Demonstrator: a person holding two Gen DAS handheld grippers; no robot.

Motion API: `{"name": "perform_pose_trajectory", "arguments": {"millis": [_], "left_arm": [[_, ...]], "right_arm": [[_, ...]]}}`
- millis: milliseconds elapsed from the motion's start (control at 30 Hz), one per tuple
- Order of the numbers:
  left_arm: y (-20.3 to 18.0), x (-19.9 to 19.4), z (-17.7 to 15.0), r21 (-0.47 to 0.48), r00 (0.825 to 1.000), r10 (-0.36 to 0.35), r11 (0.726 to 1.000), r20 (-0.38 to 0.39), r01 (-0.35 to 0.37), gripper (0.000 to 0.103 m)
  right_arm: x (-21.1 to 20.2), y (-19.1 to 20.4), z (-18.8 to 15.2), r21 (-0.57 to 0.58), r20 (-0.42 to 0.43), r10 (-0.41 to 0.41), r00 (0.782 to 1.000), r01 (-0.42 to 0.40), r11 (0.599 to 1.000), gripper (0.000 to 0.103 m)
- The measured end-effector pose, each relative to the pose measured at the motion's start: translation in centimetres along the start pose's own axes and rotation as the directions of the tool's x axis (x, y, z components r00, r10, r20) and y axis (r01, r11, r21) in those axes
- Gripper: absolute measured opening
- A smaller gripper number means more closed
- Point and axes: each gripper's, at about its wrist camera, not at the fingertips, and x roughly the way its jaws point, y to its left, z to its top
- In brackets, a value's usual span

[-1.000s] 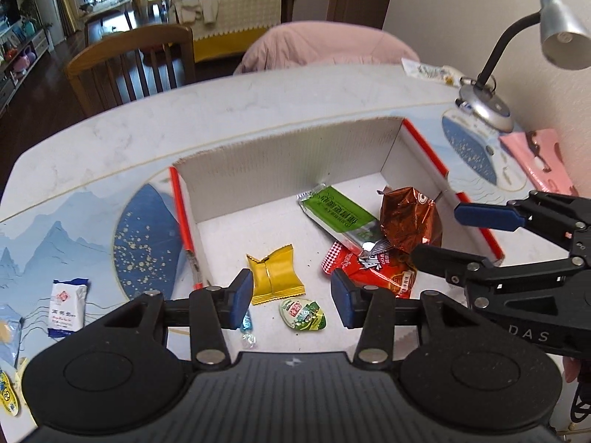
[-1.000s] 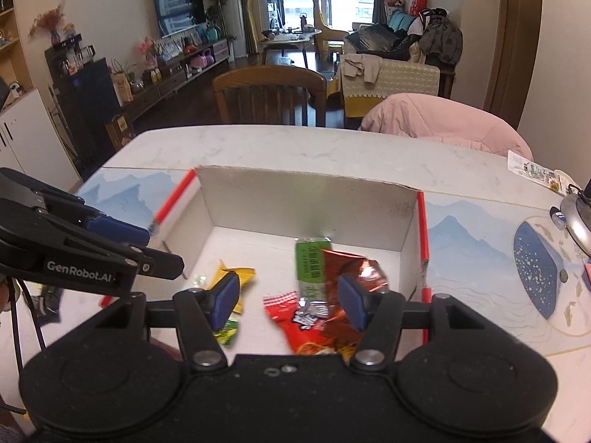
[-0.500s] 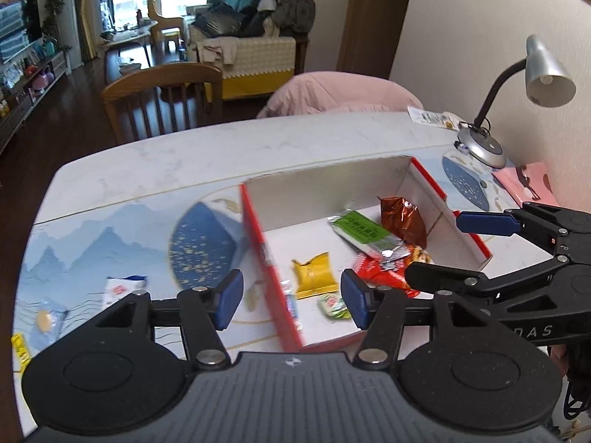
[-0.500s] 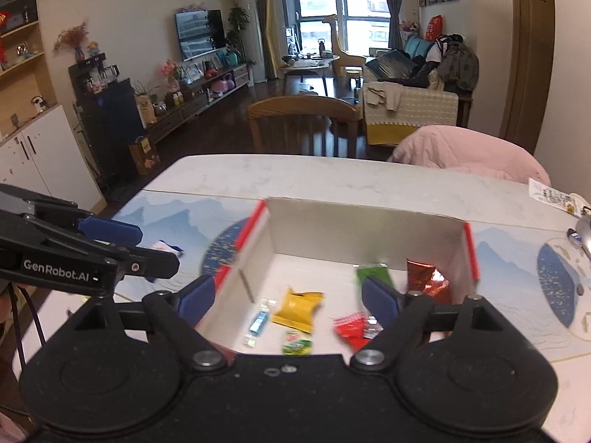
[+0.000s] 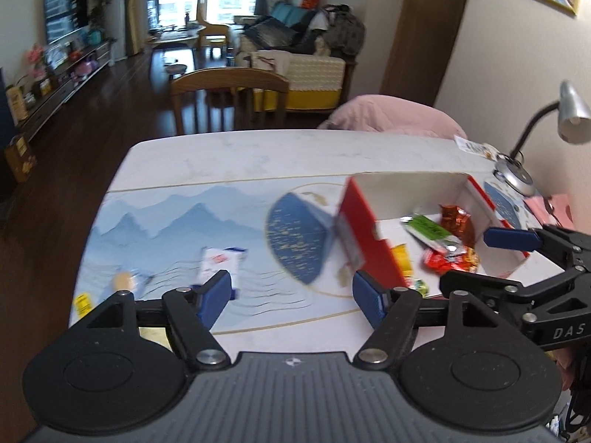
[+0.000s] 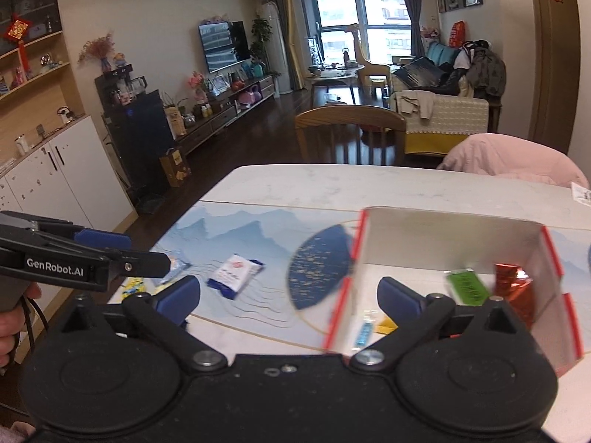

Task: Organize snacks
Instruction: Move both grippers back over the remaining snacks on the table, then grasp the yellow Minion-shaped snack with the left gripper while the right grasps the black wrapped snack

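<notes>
1. The left gripper (image 5: pixel 291 291) has its jaws spread apart with nothing between them; they have just been opening. Its blue pads (image 5: pixel 214 293) hang above the table mat (image 5: pixel 177 229), which is printed with blue mountains.
2. The right gripper (image 6: pixel 286 295) is likewise released and empty, its jaws at their widest after just opening. It hangs over the near left corner of the box (image 6: pixel 447 236).
3. The snacks lie in two groups. Inside the red and white box (image 5: pixel 364 229) are a green packet (image 5: pixel 428 229), a copper foil packet (image 5: pixel 455 217), a red packet (image 5: pixel 448 261) and a yellow packet (image 5: pixel 402 258).
4. Loose on the mat, to the left of the box and well apart from it, lies a white and blue packet (image 6: pixel 236 271).
5. Only the left wrist view shows the red packet, a small green sweet (image 5: pixel 419 287) at the box's near edge, and a desk lamp (image 5: pixel 569 114) beyond the box.
6. Only the right wrist view shows a thin blue stick (image 6: pixel 364 330) on the box floor, and part of the hand (image 6: pixel 11 323) at the lower left that holds the left gripper.
7. Each view catches the other gripper from the side. Both views are blurred near the box.
</notes>
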Motion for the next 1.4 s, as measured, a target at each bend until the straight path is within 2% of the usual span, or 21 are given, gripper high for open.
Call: {"name": "perform_pose_trajectory", "arguments": {"millis": [233,533,700,900,1400], "left_arm": [[6.3,-1.2,-1.7,-0.064,0.994,0.103,0.993,0.027,-0.101,0.073],[15.0,0.1,-3.6,-0.199,0.975,0.217,0.954,-0.051,-0.223,0.073],[18.4,2.4,-5.0,-0.236,0.962,0.239,0.935,-0.128,-0.264,0.073],[20.5,5.5,-5.7,-0.260,0.948,0.248,0.919,-0.201,-0.296,0.073],[22.3,11.7,-6.7,-0.275,0.907,0.261,0.892,-0.331,-0.358,0.073]], "right_arm": [[2.0,3.8,-0.7,-0.001,-0.023,0.021,1.000,-0.021,1.000,0.103],[5.3,8.0,-2.3,-0.033,-0.100,0.008,0.995,-0.011,0.999,0.103],[7.9,10.1,-3.5,-0.065,-0.166,0.007,0.986,-0.018,0.998,0.103],[11.3,11.2,-4.9,-0.077,-0.257,0.006,0.966,-0.027,0.997,0.102],[18.5,13.2,-6.4,-0.084,-0.425,0.029,0.905,-0.071,0.994,0.086]]}}
